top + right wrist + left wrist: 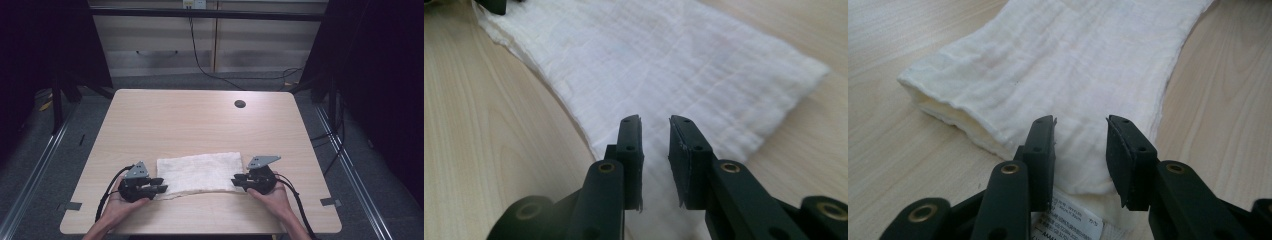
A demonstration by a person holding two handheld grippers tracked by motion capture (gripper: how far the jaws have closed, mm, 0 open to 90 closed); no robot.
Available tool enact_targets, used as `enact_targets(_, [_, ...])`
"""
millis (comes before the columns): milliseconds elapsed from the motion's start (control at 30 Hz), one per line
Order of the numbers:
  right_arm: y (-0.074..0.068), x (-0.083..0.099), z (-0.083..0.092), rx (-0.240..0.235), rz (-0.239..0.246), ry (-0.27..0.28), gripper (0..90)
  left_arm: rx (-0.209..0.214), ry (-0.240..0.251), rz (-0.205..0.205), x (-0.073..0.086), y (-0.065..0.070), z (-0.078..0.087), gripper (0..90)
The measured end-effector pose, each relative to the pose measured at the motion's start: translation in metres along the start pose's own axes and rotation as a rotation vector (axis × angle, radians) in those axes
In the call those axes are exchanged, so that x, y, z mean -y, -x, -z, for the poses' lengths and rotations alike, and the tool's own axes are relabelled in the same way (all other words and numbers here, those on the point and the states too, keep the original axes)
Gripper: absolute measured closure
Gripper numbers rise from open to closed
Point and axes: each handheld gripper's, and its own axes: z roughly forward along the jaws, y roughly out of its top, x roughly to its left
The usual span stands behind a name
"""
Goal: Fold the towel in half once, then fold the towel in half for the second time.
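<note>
The folded white cloth lies flat on the near half of the wooden table, its long side running left to right, roughly midway between the two side edges; it reads as a doubled towel, since the left gripper view shows stacked layers at its open end and a printed care label tucked under the near corner; the layers sit squared on one another, which suggests the fold is already made and the cloth has been laid down to rest rather than carried.

The left gripper sits at the cloth's near left corner and the right gripper at its near right corner, each borne in an upturned hand that comes in from the near edge; they mirror one another because a wide soft piece needs a hold at both ends to stay straight. In the left gripper view the two black jaws stand apart above the fabric with a plain gap between them and nothing pinched; the right gripper shows the same, its jaws parted a little less, cloth lying beneath and not clamped; so both tongs are released, hovering low over the corners they would have held.

No box, tray or bin stands on the table; the only other feature is a dark round cable hole toward the far right, well apart from the cloth.
</note>
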Motion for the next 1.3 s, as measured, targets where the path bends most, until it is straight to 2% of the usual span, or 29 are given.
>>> enact_targets(100, [-0.001,0.0,0.0,0.004,-0.003,0.011,74.9,-0.006,-0.003,-0.013,-0.001,0.001,0.0,63.3])
enact_targets(167, [0.004,-0.004,0.003,0.013,-0.006,0.025,73.1,-0.004,0.024,0.015,-0.005,-0.002,0.003,62.2])
enact_targets(233, [0.014,-0.011,0.005,0.019,-0.031,0.043,70.4,-0.019,0.03,0.021,-0.012,-0.007,0.005,58.1])
enact_targets(267, [0.014,-0.011,0.005,0.019,-0.031,0.043,70.4,-0.019,0.042,0.042,-0.016,-0.01,0.006,58.1])
enact_targets(300, [0.02,-0.016,0.004,0.031,-0.036,0.05,69.6,-0.027,0.035,0.032,-0.024,-0.017,0.007,56.9])
enact_targets(333, [0.023,-0.019,0.004,0.039,-0.033,0.046,69.4,-0.027,0.035,0.032,-0.024,-0.017,0.007,56.9])
enact_targets(367, [0.025,-0.021,0.003,0.055,-0.031,0.046,68.9,-0.043,0.053,0.044,-0.031,-0.024,0.009,56.8])
enact_targets(400, [0.029,-0.023,0.002,0.06,-0.033,0.051,68.3,-0.043,0.053,0.044,-0.031,-0.024,0.009,56.5])
enact_targets(433, [0.033,-0.026,0.002,0.058,-0.038,0.063,67.9,-0.061,0.082,0.065,-0.037,-0.031,0.01,56.2])
enact_targets(567, [0.045,-0.036,0.001,0.078,-0.044,0.076,66.4,-0.074,0.117,0.084,-0.044,-0.04,0.011,55.1])
enact_targets(600, [0.048,-0.038,0.0,0.08,-0.05,0.074,66.3,-0.065,0.113,0.097,-0.045,-0.046,0.01,55.1])
enact_targets(700, [0.065,-0.045,-0.005,0.096,-0.07,0.067,66.2,-0.078,0.092,0.149,-0.045,-0.065,0.005,55.1])
enact_targets(800, [0.069,-0.047,-0.007,0.106,-0.075,0.067,66.6,-0.082,0.098,0.168,-0.046,-0.073,0.002,55.1])
enact_targets(833, [0.071,-0.048,-0.011,0.135,-0.079,0.077,67.7,-0.099,0.106,0.162,-0.047,-0.075,0.001,55.1])
enact_targets(867, [0.071,-0.048,-0.011,0.135,-0.079,0.077,67.7,-0.106,0.111,0.156,-0.046,-0.075,0.001,55.1])
enact_targets(900, [0.071,-0.049,-0.013,0.142,-0.078,0.079,67.7,-0.099,0.111,0.165,-0.046,-0.075,-0.001,55.1])
enact_targets(1033, [0.073,-0.052,-0.022,0.106,-0.089,0.067,66.5,-0.096,0.088,0.154,-0.046,-0.073,-0.007,54.1])
enact_targets(1067, [0.076,-0.051,-0.027,0.097,-0.1,0.046,65.3,-0.095,0.08,0.149,-0.046,-0.073,-0.009,54.1])
enact_targets(1133, [0.077,-0.05,-0.029,0.105,-0.103,0.029,65.3,-0.104,0.078,0.147,-0.046,-0.072,-0.011,54.1])
enact_targets(1300, [0.082,-0.045,-0.035,0.088,-0.124,0.014,63.8,-0.1,0.062,0.164,-0.043,-0.076,-0.016,53.3])
